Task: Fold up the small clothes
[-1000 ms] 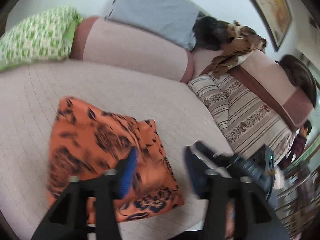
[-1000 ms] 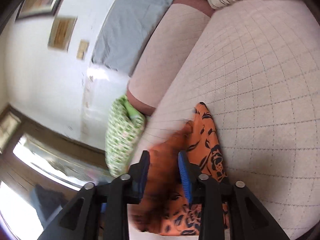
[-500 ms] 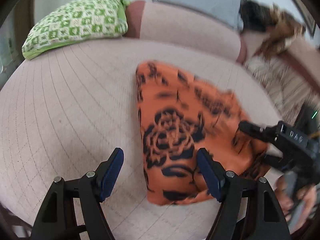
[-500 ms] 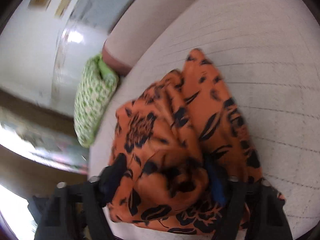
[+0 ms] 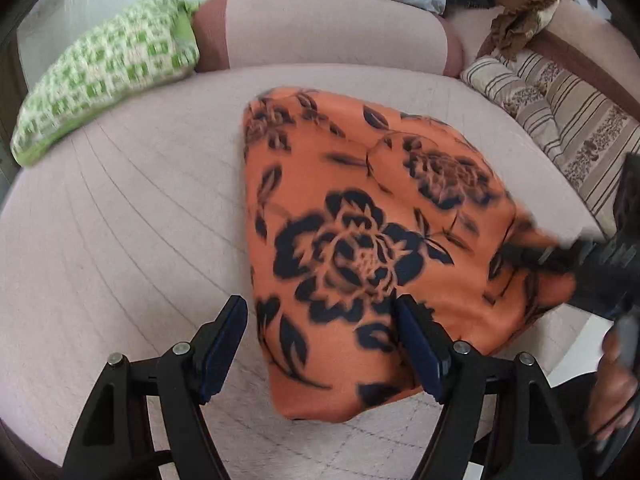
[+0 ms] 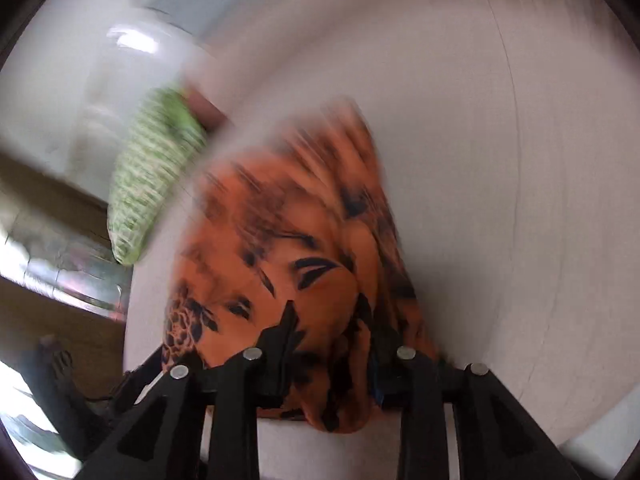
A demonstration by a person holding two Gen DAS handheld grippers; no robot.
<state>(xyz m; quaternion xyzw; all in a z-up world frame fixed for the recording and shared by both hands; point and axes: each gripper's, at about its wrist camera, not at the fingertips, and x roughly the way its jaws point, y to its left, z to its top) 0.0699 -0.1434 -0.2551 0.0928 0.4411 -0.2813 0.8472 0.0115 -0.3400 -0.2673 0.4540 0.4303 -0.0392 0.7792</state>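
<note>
An orange garment with black flowers (image 5: 360,232) lies folded on the pale quilted sofa seat (image 5: 120,220). My left gripper (image 5: 320,344) is open, its fingers straddling the garment's near left edge just above it. The right gripper (image 5: 560,260) enters from the right of the left wrist view at the garment's right edge. In the blurred right wrist view the right gripper (image 6: 332,344) has its jaws apart with a bunch of the orange garment (image 6: 288,248) lying between them; whether it grips the cloth is unclear.
A green checked pillow (image 5: 108,68) lies at the back left, also in the right wrist view (image 6: 152,176). Striped cushions (image 5: 560,120) and a brown crumpled cloth (image 5: 524,12) are at the back right. A pink backrest (image 5: 328,32) runs behind the seat.
The left gripper has opened wide and swung to face the garment's left edge. The right gripper has opened and pushed onto the garment's right edge. The right wrist view is motion blurred.
</note>
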